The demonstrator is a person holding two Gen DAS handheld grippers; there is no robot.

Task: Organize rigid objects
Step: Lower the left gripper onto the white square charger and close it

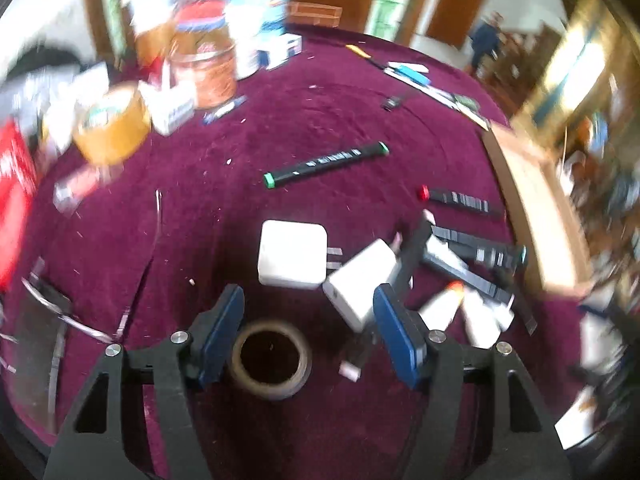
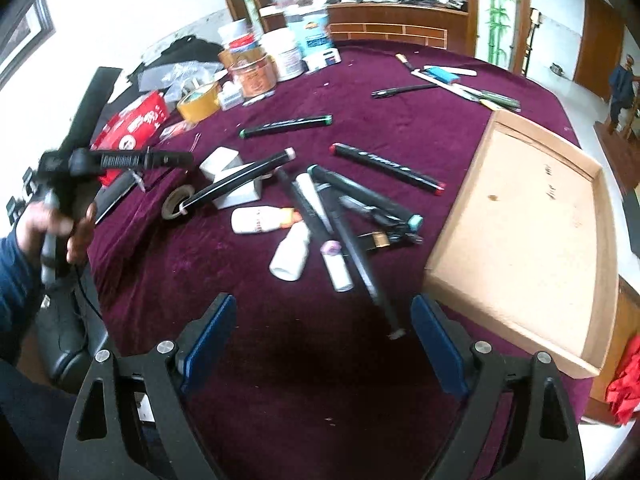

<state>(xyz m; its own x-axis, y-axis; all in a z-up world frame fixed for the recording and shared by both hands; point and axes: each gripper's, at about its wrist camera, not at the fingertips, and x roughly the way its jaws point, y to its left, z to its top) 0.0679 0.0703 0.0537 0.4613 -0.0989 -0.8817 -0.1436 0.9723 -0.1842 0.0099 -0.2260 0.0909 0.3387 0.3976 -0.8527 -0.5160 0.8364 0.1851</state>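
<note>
Both claws stood open and empty over the maroon tablecloth (image 2: 400, 120): the left gripper (image 1: 308, 332) above a dark tape roll (image 1: 272, 360), just short of two white chargers (image 1: 292, 254), the right gripper (image 2: 322, 344) near the marker pile (image 2: 340, 208) beside the cardboard tray (image 2: 520, 220).
</note>
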